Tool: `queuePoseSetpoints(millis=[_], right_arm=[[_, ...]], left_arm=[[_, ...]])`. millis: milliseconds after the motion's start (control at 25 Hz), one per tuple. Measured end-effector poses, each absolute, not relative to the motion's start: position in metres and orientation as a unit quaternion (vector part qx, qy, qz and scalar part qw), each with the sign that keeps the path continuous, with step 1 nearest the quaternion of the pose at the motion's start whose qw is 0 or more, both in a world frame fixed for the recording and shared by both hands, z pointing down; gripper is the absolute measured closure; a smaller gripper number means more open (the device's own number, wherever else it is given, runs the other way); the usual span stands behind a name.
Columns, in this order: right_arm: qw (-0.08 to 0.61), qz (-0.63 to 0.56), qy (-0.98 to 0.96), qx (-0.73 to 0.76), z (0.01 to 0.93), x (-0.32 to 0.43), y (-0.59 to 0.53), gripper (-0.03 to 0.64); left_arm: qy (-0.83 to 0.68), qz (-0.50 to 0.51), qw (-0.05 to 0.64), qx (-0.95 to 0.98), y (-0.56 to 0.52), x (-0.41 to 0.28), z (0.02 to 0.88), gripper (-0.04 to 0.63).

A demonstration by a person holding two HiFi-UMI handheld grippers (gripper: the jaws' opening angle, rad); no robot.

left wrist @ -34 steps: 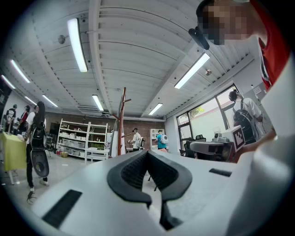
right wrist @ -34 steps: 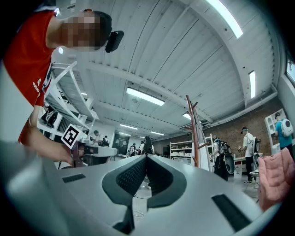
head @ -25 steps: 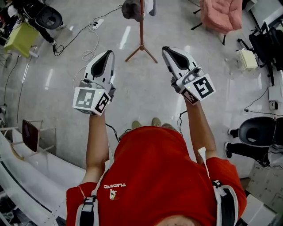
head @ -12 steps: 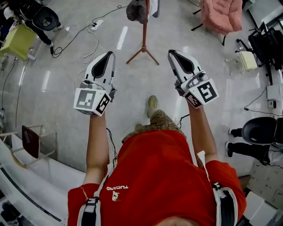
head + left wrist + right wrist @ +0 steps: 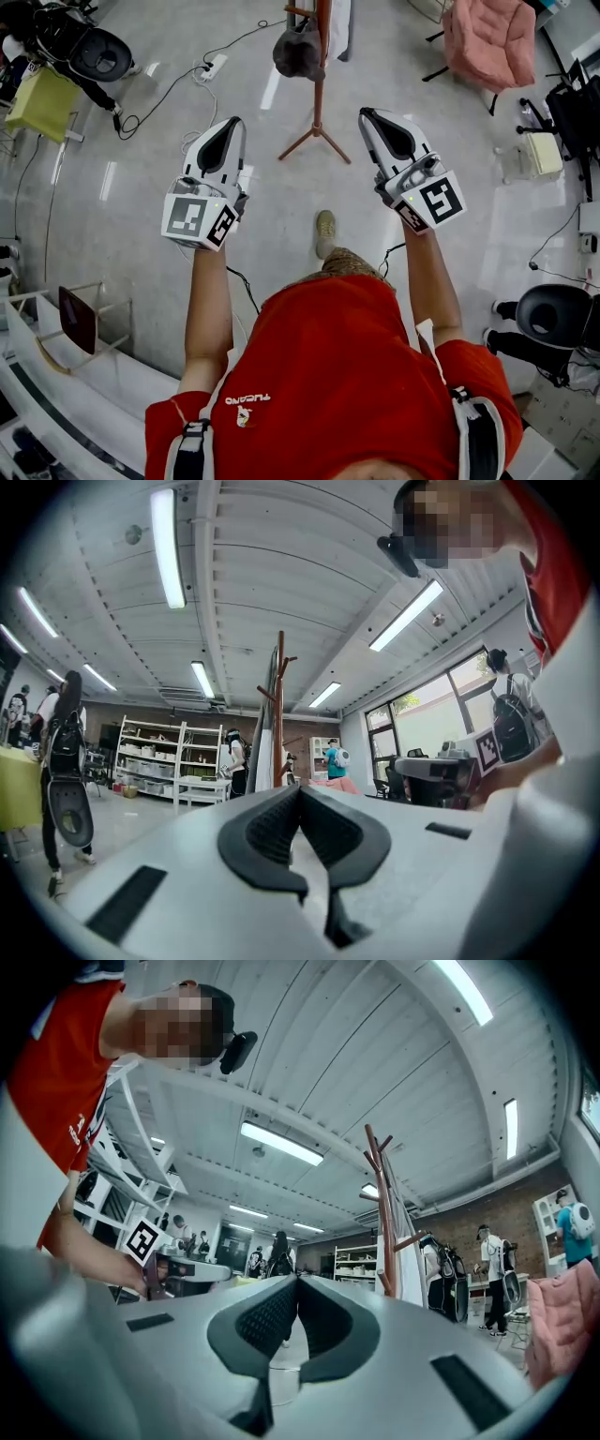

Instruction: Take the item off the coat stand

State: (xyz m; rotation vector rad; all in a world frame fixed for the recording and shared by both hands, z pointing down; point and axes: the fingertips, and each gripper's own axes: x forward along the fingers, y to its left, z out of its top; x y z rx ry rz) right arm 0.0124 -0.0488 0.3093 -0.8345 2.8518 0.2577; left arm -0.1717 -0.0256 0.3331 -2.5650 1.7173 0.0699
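Note:
A reddish wooden coat stand [image 5: 320, 84] rises on three legs on the grey floor, ahead of me at the top of the head view. A dark hat-like item [image 5: 298, 53] hangs on its left side and a white garment [image 5: 340, 23] on its right. My left gripper [image 5: 231, 124] and right gripper [image 5: 367, 113] are held out side by side, short of the stand and either side of it. Both are shut with nothing between the pads. The stand [image 5: 279, 710] shows beyond the left gripper [image 5: 300, 789]. The stand [image 5: 385, 1218] and its pale garment [image 5: 403, 1237] show right of the right gripper [image 5: 296, 1279].
Cables and a power strip [image 5: 208, 67] lie on the floor to the left. A yellow table [image 5: 42, 99] stands at far left, a pink padded chair [image 5: 492, 42] at top right, a black chair [image 5: 555, 315] at right and a white shelf frame [image 5: 56, 328] at lower left. People stand in the background [image 5: 492, 1269].
The person has stepped forward: one foot is out in front, and the coat stand sits lower in the head view. Both grippers stayed shut and held out.

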Motion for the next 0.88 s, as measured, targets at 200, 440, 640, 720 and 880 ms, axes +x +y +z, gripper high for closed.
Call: queuePoseSetpoints(millis=[200,440,640,720,880], right_arm=[[0.075,0.085,0.957,-0.266,0.31,0.003,-0.128,0.594],[0.074,0.08,0.962,-0.25,0.315,-0.005,-0.205,0.594],[0.069,0.078,0.964,-0.244,0.315,-0.017,-0.235,0.594],[0.065,0.074,0.964,-0.248,0.316,-0.021,-0.242,0.594],[0.054,0.072,0.96,-0.266,0.324,-0.027,-0.255,0.594]], left_arm=[[0.567,0.013,0.025,-0.823,-0.11,-0.183,0.341,0.586],[0.571,-0.004,0.028,-0.82,-0.187,-0.188,0.359,0.584],[0.556,-0.02,0.015,-0.831,-0.231,-0.188,0.377,0.511],[0.541,-0.034,0.012,-0.84,-0.247,-0.186,0.385,0.464],[0.513,-0.061,0.001,-0.856,-0.283,-0.187,0.411,0.39]])
